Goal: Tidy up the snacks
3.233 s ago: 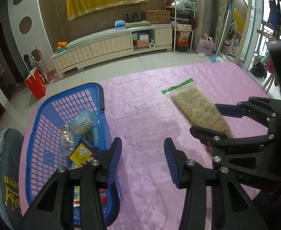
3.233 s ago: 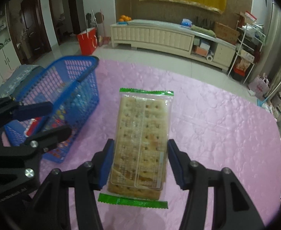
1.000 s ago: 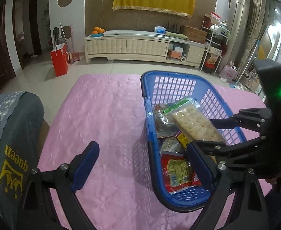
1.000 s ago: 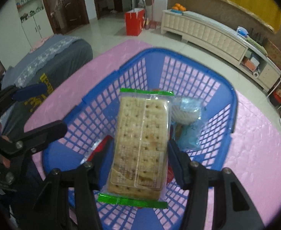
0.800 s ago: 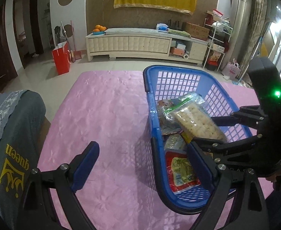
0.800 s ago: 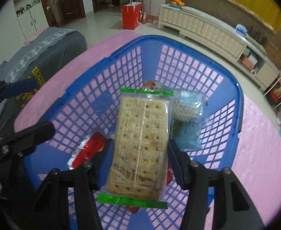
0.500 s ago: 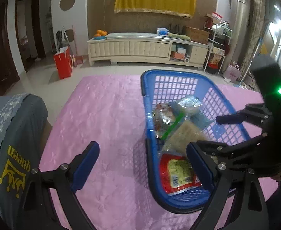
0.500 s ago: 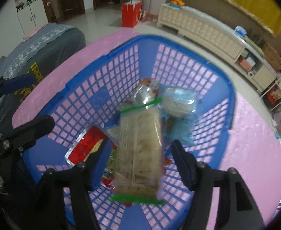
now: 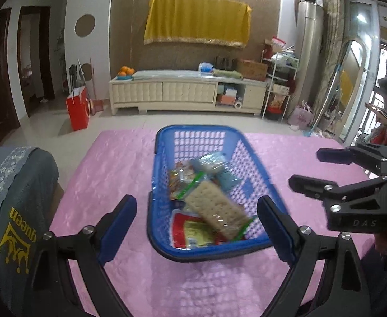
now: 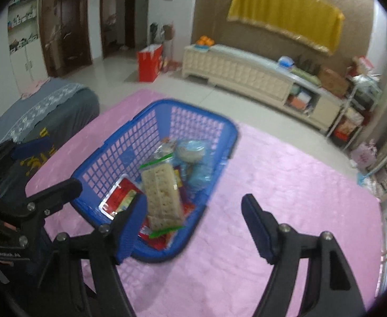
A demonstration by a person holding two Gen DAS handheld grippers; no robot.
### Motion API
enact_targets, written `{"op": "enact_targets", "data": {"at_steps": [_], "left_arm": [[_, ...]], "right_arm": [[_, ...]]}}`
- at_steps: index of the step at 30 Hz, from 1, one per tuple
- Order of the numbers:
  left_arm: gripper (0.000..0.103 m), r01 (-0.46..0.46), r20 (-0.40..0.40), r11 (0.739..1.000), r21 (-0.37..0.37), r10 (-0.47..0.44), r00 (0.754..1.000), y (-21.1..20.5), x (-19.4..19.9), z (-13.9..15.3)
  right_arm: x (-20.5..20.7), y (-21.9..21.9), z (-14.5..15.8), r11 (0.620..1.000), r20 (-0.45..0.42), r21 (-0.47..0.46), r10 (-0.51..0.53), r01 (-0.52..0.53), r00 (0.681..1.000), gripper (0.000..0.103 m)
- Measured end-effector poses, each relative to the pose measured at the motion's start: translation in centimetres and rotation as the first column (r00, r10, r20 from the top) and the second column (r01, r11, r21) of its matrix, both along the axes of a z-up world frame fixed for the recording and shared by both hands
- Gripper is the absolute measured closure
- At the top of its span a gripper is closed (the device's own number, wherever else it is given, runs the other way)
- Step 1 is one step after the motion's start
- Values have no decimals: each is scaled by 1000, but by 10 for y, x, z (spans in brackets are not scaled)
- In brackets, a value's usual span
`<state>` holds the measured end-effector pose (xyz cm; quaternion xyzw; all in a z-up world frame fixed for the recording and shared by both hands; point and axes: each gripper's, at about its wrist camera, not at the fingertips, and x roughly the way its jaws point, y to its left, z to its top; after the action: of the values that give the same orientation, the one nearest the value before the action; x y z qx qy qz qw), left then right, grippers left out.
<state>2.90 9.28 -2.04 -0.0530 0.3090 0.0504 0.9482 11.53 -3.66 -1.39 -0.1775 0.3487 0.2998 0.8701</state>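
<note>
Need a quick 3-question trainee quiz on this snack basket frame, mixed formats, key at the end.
1. True or false: the cracker pack lies inside the blue basket.
2. Multiple choice: what is between the right hand-held gripper's pads? A) the cracker pack B) a red packet C) nothing
3. Fill in: the basket stands on a ____ cloth.

Key: 1 true. 2 C; its jaws are opening, with nothing between them. 3 pink.
</note>
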Motion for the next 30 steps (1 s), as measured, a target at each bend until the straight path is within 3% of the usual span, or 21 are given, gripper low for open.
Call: {"op": "enact_targets", "data": {"at_steps": [8, 11, 15, 25, 30], "left_arm": [[12, 27, 98, 1000, 16, -28, 995, -43, -33, 31], [5, 18, 111, 999, 50, -24, 994, -57, -41, 37], [5, 29, 120, 997, 69, -37, 992, -69, -49, 43], [3, 32, 201, 997, 71, -46, 978, -83, -83, 65], [3, 42, 214, 996, 83, -59, 975, -90, -93, 69]], "right_arm": [[-48, -51, 35, 993, 150, 79, -102, 91, 983, 15], [-57, -63, 43, 988, 171, 104, -133, 116, 976, 11], [-68, -79, 51, 979, 199, 146, -167, 139, 966, 0], [-99, -107, 63, 956, 229, 247, -217, 159, 949, 0], [-113, -110, 66, 955, 248, 252, -219, 155, 944, 0]]}}
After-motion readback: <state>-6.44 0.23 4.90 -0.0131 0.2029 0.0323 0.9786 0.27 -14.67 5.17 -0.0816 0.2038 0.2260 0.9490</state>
